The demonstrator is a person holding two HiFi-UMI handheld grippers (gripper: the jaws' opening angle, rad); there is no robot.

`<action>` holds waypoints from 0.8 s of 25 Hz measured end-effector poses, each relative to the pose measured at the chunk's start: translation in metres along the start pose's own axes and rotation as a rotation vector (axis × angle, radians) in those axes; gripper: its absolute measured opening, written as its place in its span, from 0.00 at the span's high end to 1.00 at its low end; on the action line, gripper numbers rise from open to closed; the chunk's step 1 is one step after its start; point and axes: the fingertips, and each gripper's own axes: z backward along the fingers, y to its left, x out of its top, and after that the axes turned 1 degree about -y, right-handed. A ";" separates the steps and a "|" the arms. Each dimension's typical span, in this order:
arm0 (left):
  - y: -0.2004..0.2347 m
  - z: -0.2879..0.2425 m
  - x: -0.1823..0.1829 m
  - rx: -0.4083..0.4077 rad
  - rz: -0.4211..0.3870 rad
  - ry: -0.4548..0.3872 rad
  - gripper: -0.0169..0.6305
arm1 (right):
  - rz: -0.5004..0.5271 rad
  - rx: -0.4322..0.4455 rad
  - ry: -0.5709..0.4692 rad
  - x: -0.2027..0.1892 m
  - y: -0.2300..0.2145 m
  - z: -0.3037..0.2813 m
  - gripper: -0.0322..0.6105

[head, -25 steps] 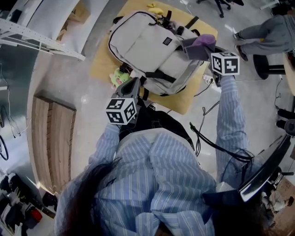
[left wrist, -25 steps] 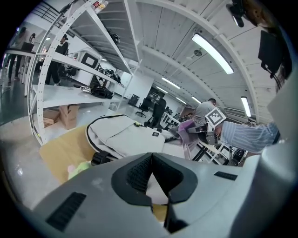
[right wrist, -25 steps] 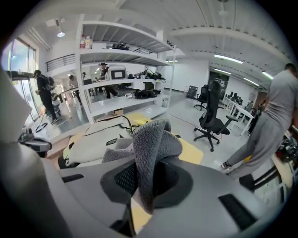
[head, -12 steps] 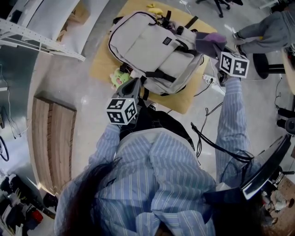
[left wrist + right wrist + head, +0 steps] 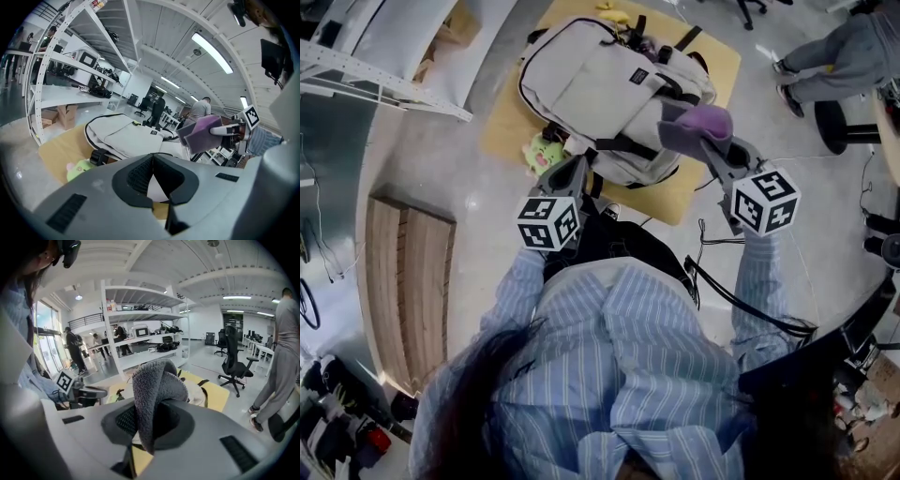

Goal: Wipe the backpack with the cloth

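Right tongs (image 5: 712, 145) are clamped on a fluffy purple-grey cloth (image 5: 701, 122) at the near right edge of the pale grey, black-trimmed backpack (image 5: 600, 80); contact unconfirmed. Left tongs (image 5: 572, 171) are closed, empty. Wiping appears barely started. The backpack lies on a tan mat (image 5: 511, 127) on a concrete floor (image 5: 441, 178); white shelving (image 5: 140, 310) stands behind.

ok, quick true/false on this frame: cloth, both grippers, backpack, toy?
1. The right gripper holds the cloth. True.
2. The left gripper is wide open. False: its jaws are together, with nothing between them.
3. The backpack stands upright. False: it lies flat on the mat.
4. A green toy sits beside the backpack. True.
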 end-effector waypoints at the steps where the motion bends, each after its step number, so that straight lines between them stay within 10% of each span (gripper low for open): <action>1: -0.001 0.000 0.000 -0.003 -0.003 0.000 0.97 | -0.001 0.025 0.015 -0.010 0.014 0.000 0.89; 11: -0.008 -0.002 -0.004 -0.027 -0.020 0.012 0.97 | -0.052 0.208 0.170 -0.103 0.100 -0.014 0.89; 20: -0.014 -0.004 -0.004 -0.047 -0.047 0.027 0.97 | 0.097 0.031 0.232 -0.106 0.023 -0.035 0.89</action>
